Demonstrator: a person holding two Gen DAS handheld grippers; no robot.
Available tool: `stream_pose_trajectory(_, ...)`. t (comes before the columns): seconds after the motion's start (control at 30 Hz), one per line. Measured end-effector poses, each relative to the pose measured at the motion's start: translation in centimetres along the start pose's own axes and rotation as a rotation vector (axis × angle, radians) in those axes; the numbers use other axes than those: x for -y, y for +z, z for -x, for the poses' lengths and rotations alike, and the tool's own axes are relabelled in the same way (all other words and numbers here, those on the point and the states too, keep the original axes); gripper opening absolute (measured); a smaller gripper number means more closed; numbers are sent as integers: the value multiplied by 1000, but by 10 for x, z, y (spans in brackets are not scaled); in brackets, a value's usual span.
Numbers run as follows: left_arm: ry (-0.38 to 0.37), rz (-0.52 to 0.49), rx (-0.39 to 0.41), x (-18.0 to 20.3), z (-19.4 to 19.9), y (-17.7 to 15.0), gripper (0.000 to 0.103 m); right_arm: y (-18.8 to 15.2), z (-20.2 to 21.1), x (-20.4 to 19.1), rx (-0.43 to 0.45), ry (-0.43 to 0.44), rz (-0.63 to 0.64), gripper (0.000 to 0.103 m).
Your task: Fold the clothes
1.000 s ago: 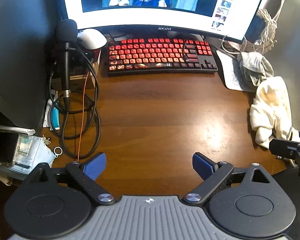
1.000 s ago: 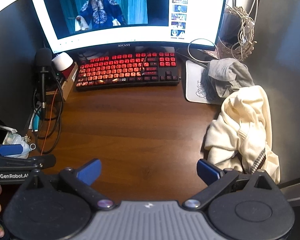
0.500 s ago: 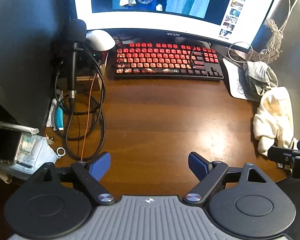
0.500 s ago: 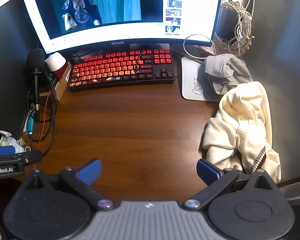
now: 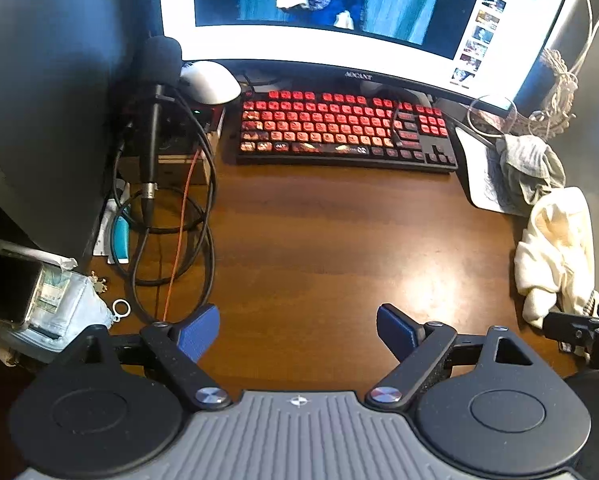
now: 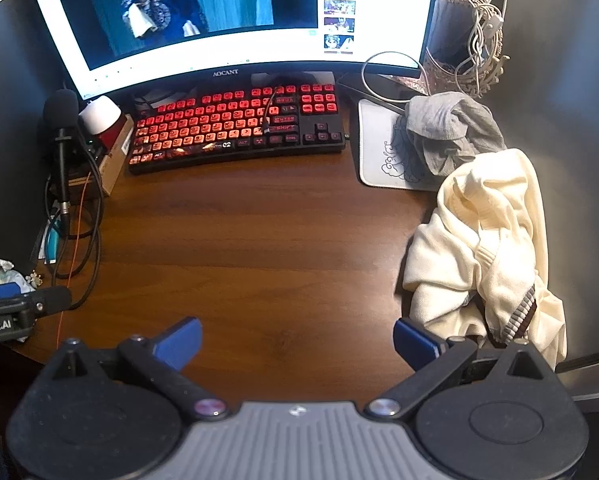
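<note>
dark brown wood makes up the desk (image 6: 259,248), with grey walls close on both sides. a cream sweater (image 6: 487,248) lies crumpled at the desk's right edge, its striped hem hanging near the front corner; in the left wrist view it shows as a small heap (image 5: 555,252) at the far right. a grey garment (image 6: 451,132) is bunched just behind it, touching it and lying partly on a white mouse pad (image 6: 383,160) with a line drawing.

the right gripper (image 6: 297,342) hangs over the front of the desk with its blue pads wide apart and nothing between them; its right finger (image 6: 413,344) is just beside the sweater's lower folds, and i cannot tell if it touches. the left gripper (image 5: 297,330) is likewise spread wide and empty over bare wood, well apart from the clothes.

behind the open middle of the desk sits a keyboard (image 6: 235,128) with red glowing keys, and above it a monitor (image 6: 227,12) playing a video. to the left stand a microphone (image 5: 155,112) on a stand, loops of black cable (image 5: 171,248) and a thin orange wire (image 5: 179,232). a small box (image 6: 113,152) with a white rounded object on top sits beside the keyboard. at the far left front lies a clear bag (image 5: 59,304) holding packets i cannot make out. tangled white cords (image 6: 475,40) hang in the back right corner.
</note>
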State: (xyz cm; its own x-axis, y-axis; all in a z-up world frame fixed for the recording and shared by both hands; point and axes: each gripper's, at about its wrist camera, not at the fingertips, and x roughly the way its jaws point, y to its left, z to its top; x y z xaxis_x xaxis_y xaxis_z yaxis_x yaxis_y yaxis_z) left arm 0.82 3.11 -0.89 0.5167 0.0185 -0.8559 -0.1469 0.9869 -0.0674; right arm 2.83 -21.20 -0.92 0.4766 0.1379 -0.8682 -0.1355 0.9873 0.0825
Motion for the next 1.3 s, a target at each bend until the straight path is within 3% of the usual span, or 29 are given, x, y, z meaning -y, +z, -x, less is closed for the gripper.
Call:
stream_pose_trajectory(0.23,7,-2,48,-2,-3,-2,86,-5,-3,-2,55,-43,56,102)
stream_pose_trajectory(0.53,-47,-1,9,-11,-19,-1,86,-11,-17,-3,58,-3,95,102)
stream_pose_trajectory(0.8,-48,-15,-9,-13,-36,-2,85,-15,-34,16,36,81,15,101)
stream_pose_trajectory(0.9,-48,-20,-15,-14,-42,-3,85,-18,-34,25,96,63,-38,101)
stream_pose_trajectory(1.07,-31,-9,-7,-13,-52,-7,86,-21,-43,40,105,15,-53,102)
stream_pose_trajectory(1.3,-163,47,33,-33,-65,-14,86,-36,-45,64,209,-6,-64,102)
